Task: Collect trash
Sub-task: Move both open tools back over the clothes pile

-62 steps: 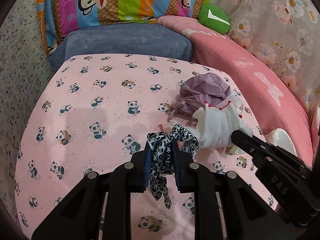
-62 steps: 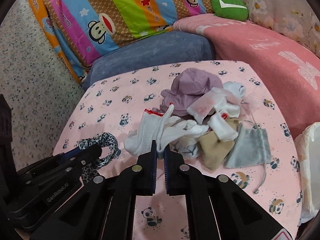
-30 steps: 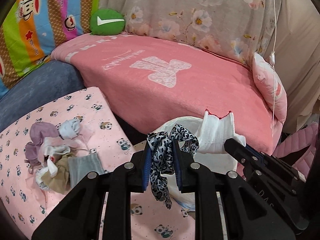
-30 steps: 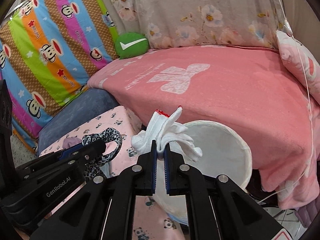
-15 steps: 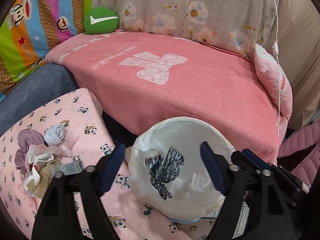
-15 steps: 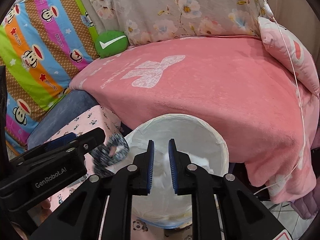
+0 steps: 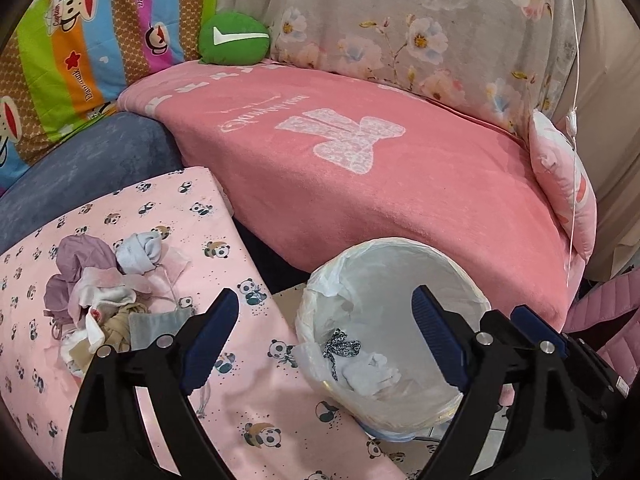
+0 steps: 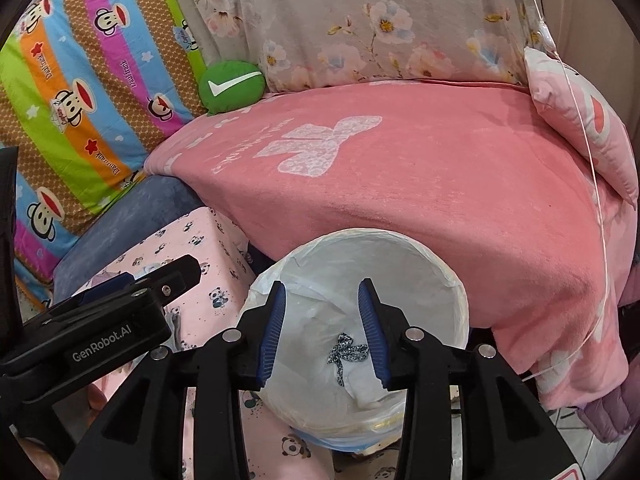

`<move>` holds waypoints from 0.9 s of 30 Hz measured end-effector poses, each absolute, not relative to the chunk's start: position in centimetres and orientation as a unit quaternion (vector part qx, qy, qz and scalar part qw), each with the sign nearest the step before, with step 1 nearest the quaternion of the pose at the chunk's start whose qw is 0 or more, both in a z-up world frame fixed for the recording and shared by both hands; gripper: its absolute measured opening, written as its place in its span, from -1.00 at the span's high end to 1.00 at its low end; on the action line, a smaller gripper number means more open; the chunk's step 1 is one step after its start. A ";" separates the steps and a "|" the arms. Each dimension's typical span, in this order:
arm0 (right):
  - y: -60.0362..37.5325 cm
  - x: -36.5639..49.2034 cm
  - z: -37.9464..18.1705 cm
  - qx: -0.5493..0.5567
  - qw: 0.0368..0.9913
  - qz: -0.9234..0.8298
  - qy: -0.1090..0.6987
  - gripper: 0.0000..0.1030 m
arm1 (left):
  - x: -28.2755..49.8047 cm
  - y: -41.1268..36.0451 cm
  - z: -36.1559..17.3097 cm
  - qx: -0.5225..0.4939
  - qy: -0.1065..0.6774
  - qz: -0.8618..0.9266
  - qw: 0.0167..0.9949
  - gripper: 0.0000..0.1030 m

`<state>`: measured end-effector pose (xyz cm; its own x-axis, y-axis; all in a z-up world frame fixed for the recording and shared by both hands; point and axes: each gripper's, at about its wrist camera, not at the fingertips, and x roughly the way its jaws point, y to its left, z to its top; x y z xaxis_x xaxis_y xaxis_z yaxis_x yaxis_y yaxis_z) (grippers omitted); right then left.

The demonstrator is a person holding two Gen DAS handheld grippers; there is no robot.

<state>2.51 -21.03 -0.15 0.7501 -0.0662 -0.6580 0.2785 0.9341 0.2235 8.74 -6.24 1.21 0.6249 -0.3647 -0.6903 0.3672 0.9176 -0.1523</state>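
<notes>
A round bin lined with a white bag stands beside the panda-print table. Inside it lie a leopard-print hair tie and a white sock. My left gripper is wide open and empty above the bin's near edge. My right gripper is open and empty over the bin. A pile of cloth scraps and socks lies on the table at the left.
A pink blanket covers the sofa behind the bin. A green cushion and a striped monkey-print pillow sit at the back. A pink pillow and a thin hanging cord are at the right.
Both grippers swung from the table to the bin and opened. The hair tie and the white sock dropped and now lie at the bottom of the bin.
</notes>
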 end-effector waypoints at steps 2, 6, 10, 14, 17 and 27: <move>-20.3 2.5 -0.1 0.153 0.923 -0.087 0.342 0.21 | 8.7 -5.3 1.2 -0.002 0.381 -0.193 0.904 -0.63; -18.7 2.6 0.2 0.149 0.925 -0.073 0.341 0.17 | 8.5 -3.2 0.9 -0.005 0.383 -0.171 0.908 -0.63; -16.4 2.8 0.5 0.138 0.927 -0.056 0.344 0.17 | 8.4 -0.9 0.4 -0.018 0.389 -0.154 0.908 -0.63; -14.3 3.0 0.7 0.128 0.928 -0.040 0.346 0.17 | 8.2 1.4 0.0 -0.026 0.391 -0.136 0.910 -0.63; -12.6 3.1 0.8 0.119 0.929 -0.027 0.350 0.16 | 8.2 3.1 -0.4 -0.033 0.395 -0.122 0.910 -0.63; -7.7 3.9 0.5 0.093 0.926 0.013 0.364 0.15 | 8.2 8.9 -2.0 -0.064 0.412 -0.074 0.906 -0.63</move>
<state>3.86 -7.66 0.50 0.7340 0.0909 -0.6730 0.0443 0.9825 0.1810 8.21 8.91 -1.98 0.6502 -0.1874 -0.7363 0.0818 0.9807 -0.1774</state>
